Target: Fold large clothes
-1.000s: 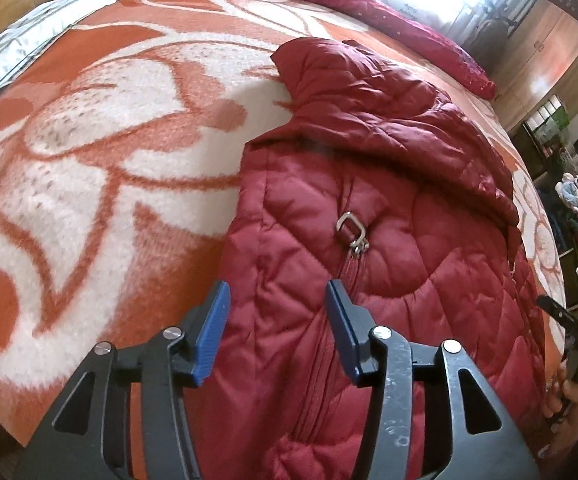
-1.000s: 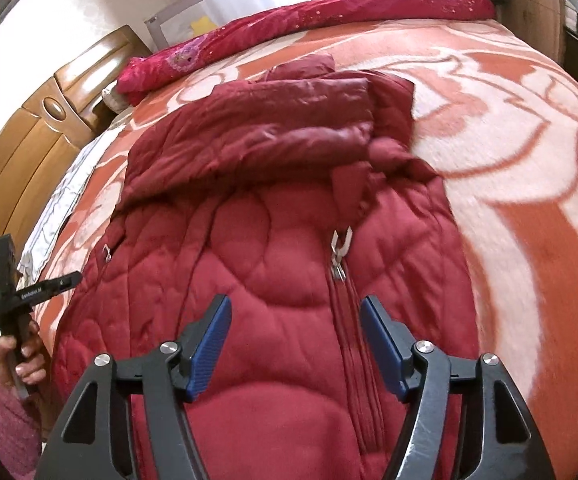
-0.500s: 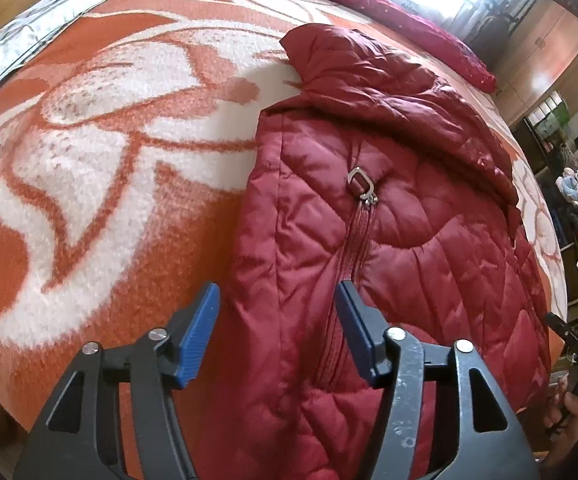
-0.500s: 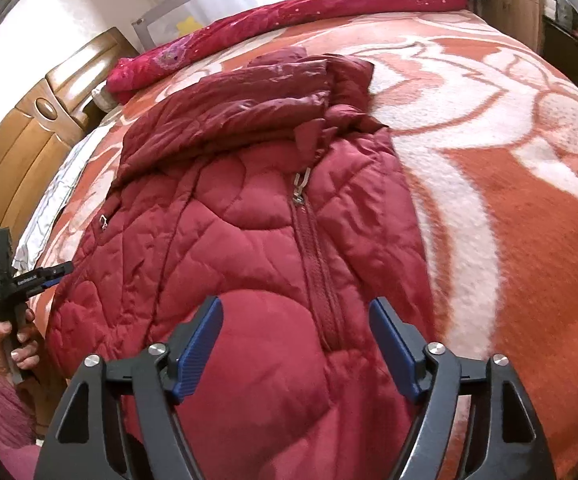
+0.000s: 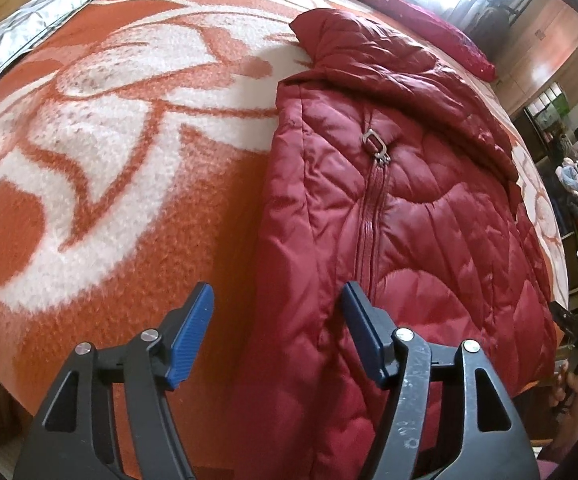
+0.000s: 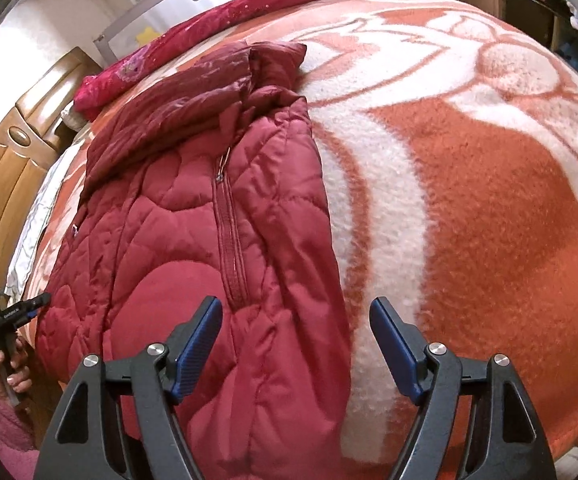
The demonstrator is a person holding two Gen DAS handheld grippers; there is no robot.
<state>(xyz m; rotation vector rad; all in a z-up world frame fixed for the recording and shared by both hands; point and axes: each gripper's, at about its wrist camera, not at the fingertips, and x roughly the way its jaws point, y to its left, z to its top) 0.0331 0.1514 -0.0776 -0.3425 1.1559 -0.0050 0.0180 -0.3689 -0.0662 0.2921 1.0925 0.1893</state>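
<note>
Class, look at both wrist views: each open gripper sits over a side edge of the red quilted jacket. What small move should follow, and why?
Probably lower both and close on the edges. The left gripper and right gripper, jaws just opened, each straddle a side edge of the jacket without pinching it, lying flat on the blanket.

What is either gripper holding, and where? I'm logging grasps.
Nothing. The left gripper and right gripper, jaws just opening, straddle the jacket's edges.
</note>
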